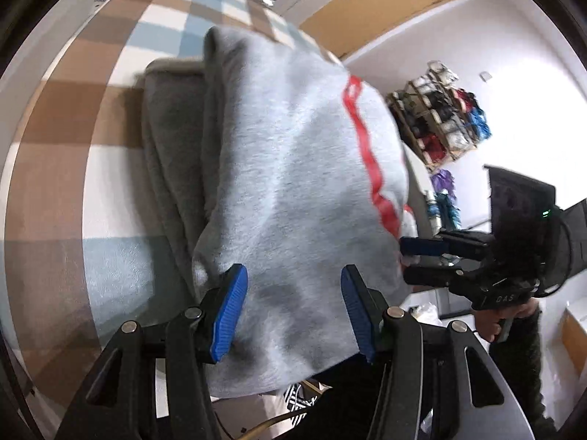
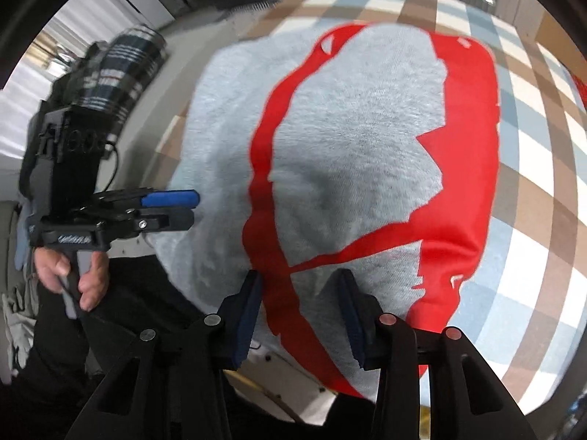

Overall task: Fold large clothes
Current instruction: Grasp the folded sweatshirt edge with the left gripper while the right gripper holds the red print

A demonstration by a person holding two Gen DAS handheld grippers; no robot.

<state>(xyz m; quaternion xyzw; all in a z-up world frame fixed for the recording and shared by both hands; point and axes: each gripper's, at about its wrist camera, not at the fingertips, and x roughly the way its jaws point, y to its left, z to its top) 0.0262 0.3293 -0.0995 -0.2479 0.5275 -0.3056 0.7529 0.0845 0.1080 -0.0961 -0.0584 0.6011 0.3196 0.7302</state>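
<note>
A grey sweatshirt [image 1: 293, 165] with a large red print [image 2: 466, 154] lies folded in a thick bundle on a checked blanket [image 1: 110, 128]. A darker grey layer [image 1: 168, 128] sticks out on its left side in the left wrist view. My left gripper [image 1: 293, 275] hovers over the bundle's near end with its blue pads [image 1: 231, 311] wide apart and not pressing the cloth. In the right wrist view the left gripper [image 2: 192, 209] sits at the bundle's left edge. My right gripper [image 2: 300, 278] stands open above the red print, and its jaws show apart at the bundle's right edge [image 1: 403, 262].
The blanket [image 2: 532, 183] covers a table whose near edge runs under both grippers. A person's hands [image 2: 88, 275] [image 1: 495, 326] grip the handles, and a plaid sleeve [image 2: 121, 69] shows behind. A shelf of bundled goods [image 1: 440, 117] stands against the white wall.
</note>
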